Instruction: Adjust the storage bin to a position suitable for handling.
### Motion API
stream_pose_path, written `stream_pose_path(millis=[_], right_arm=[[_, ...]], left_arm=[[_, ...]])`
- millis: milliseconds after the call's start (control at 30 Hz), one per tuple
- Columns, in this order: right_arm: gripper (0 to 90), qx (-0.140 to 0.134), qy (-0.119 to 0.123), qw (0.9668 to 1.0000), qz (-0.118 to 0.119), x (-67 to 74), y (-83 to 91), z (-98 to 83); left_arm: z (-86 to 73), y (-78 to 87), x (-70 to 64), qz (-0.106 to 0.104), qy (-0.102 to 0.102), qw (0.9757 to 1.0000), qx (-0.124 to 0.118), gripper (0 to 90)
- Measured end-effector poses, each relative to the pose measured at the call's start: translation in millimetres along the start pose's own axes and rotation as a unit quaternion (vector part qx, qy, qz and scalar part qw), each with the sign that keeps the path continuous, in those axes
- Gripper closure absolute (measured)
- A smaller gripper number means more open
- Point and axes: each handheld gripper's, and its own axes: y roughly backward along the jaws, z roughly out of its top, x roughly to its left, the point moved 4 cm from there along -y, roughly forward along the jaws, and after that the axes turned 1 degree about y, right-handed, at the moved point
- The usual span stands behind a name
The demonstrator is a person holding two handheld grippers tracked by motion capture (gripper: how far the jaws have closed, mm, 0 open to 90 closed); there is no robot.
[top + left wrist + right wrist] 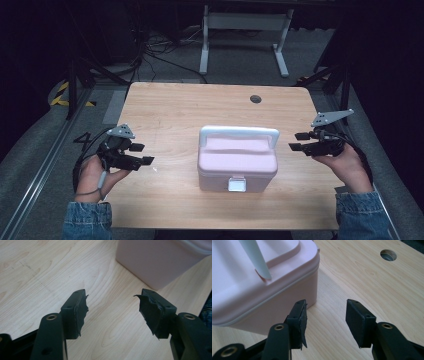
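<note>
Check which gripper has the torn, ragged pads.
The left gripper: both pads are frayed and peeling at the edges. The right gripper has one slightly ragged pad and one flat, intact pad.

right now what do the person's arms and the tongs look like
Both sleeves are blue denim. The left tongs and right tongs are black, each topped by a grey three-cornered plate. The jaw pads are black rubber, ragged at the edges.

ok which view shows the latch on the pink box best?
The high view: the white latch sits front and centre on the pink box, facing the camera. The left gripper view catches a plain side wall of the box; the right gripper view its lid, corner and handle, no latch.
</note>
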Motion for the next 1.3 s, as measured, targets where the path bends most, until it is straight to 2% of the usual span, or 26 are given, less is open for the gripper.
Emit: stream_pose_path(millis=[100, 133, 167, 200, 233, 300, 367, 500, 600, 667, 767, 800, 867, 1000, 1067, 1200, 1300], right_arm=[[51.1, -0.008, 0.002, 1.0000, 0.000, 3.4, 6.1, 0.8], [51.0, -0.016, 0.008, 0.9998, -0.003, 4.5, 8.4, 1.4], [51.2, -0.016, 0.003, 0.9999, -0.001, 5.4, 9.8, 1.4], [51.2, -0.015, 0.002, 0.9999, -0.002, 5.7, 10.1, 1.3], [50.4, -0.012, 0.003, 0.9999, -0.007, 5.8, 10.3, 0.7], [49.8, -0.013, 0.000, 0.9999, -0.012, 6.1, 10.5, 0.3], [50.9, -0.014, -0.003, 0.9999, -0.006, 6.4, 10.7, -0.6], [51.7, -0.020, -0.023, 0.9995, 0.010, 4.6, 14.0, -1.1], [50.7, -0.025, -0.034, 0.9988, 0.023, 3.5, 17.4, -1.9], [50.7, -0.025, -0.036, 0.9987, 0.024, 3.3, 18.1, -3.6], [51.3, -0.021, -0.038, 0.9987, 0.026, 4.1, 19.1, -7.9], [51.3, -0.021, -0.038, 0.9987, 0.026, 4.1, 19.1, -7.9], [51.8, -0.020, -0.041, 0.9987, 0.023, 3.6, 21.0, -11.2], [51.9, -0.022, -0.046, 0.9986, 0.016, 2.4, 26.5, -16.7], [51.6, -0.026, -0.051, 0.9983, 0.012, 1.6, 29.9, -20.1], [50.9, -0.026, -0.060, 0.9979, 0.006, 0.0, 35.3, -27.1], [50.3, -0.030, -0.065, 0.9975, 0.003, 0.0, 39.0, -30.3]], left_arm=[[1.5, 2.8, -3.0, -0.004, -0.001, 1.0000, -0.003, 39.6], [2.5, 3.6, -4.0, -0.002, -0.005, 1.0000, -0.007, 39.8], [3.1, 3.8, -4.4, 0.000, -0.002, 1.0000, -0.007, 39.8], [3.5, 3.8, -4.3, 0.004, 0.001, 1.0000, -0.006, 39.8], [5.2, 3.3, -4.2, 0.020, 0.006, 0.9998, -0.006, 40.1], [6.0, 3.2, -3.7, 0.024, 0.011, 0.9996, -0.003, 40.4], [8.7, 2.8, -3.7, 0.038, 0.013, 0.9992, -0.007, 40.1], [15.5, 4.0, -6.8, 0.032, 0.017, 0.9991, -0.023, 41.3], [28.1, 4.7, -10.4, 0.027, 0.005, 0.9989, -0.037, 41.3], [31.8, 3.7, -10.9, 0.032, 0.005, 0.9987, -0.039, 41.3], [48.9, -1.6, -12.7, 0.031, 0.000, 0.9983, -0.049, 42.0], [48.9, -1.6, -12.7, 0.031, 0.000, 0.9983, -0.049, 42.1], [61.5, -6.8, -15.7, 0.018, -0.009, 0.9984, -0.053, 42.3], [78.6, -13.2, -24.5, 0.011, -0.027, 0.9980, -0.055, 42.2], [88.4, -16.8, -29.7, -0.001, -0.038, 0.9975, -0.059, 41.7], [100.4, -23.0, -36.1, -0.011, -0.049, 0.9966, -0.066, 41.4], [106.9, -27.8, -41.0, -0.015, -0.068, 0.9945, -0.078, 40.4]])
